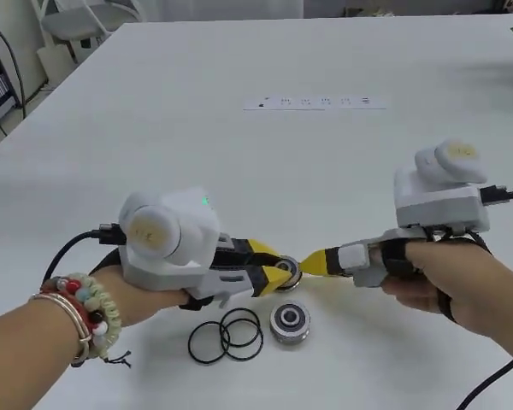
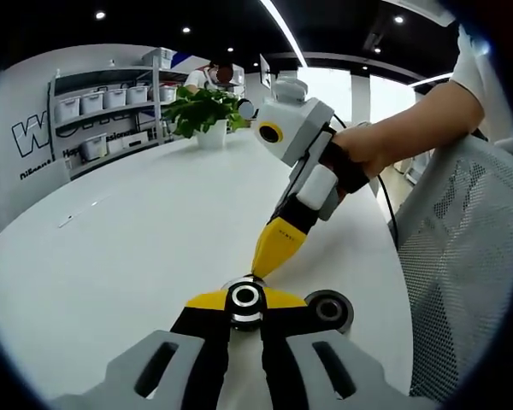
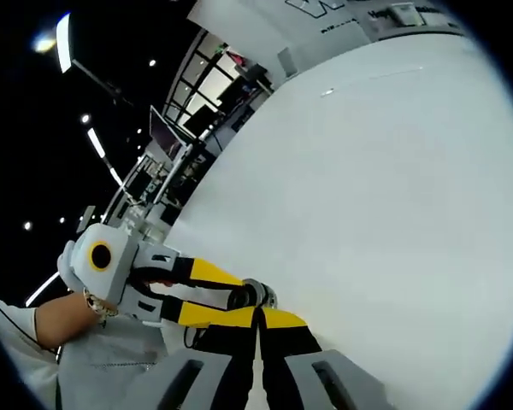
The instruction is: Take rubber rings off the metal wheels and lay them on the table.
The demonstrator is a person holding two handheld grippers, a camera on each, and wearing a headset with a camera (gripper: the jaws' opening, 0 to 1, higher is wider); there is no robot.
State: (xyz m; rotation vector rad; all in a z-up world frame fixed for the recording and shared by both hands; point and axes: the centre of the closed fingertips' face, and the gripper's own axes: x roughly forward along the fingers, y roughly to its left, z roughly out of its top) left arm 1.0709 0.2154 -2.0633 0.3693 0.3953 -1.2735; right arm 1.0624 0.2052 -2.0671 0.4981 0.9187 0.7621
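Beaded bracelets (image 1: 84, 312) on the person's left wrist sit nearest. That hand carries the left tool (image 1: 282, 272), its yellow jaws closed from both sides on a metal wheel (image 2: 245, 301) held just above the desk (image 1: 239, 154). The grip reads as a clamp, steadying the wheel so its ring can be worked off.

Just below it, loose rubber rings (image 1: 227, 335) lie overlapping on the desk, already off. A second wheel (image 1: 289, 320) rests flat right beside them.

From the right comes the right tool (image 1: 315, 261), its jaws brought together to a point that touches the clamped wheel's rim, probably to catch the ring. Whether any rubber is nipped between them is too small to tell.

The desk is plain white and matt, with a printed strip (image 1: 316, 103) well away. Beyond are a chair (image 1: 81, 19) at the far left corner, a potted plant (image 2: 201, 109) and shelves (image 2: 103, 98) of bins.
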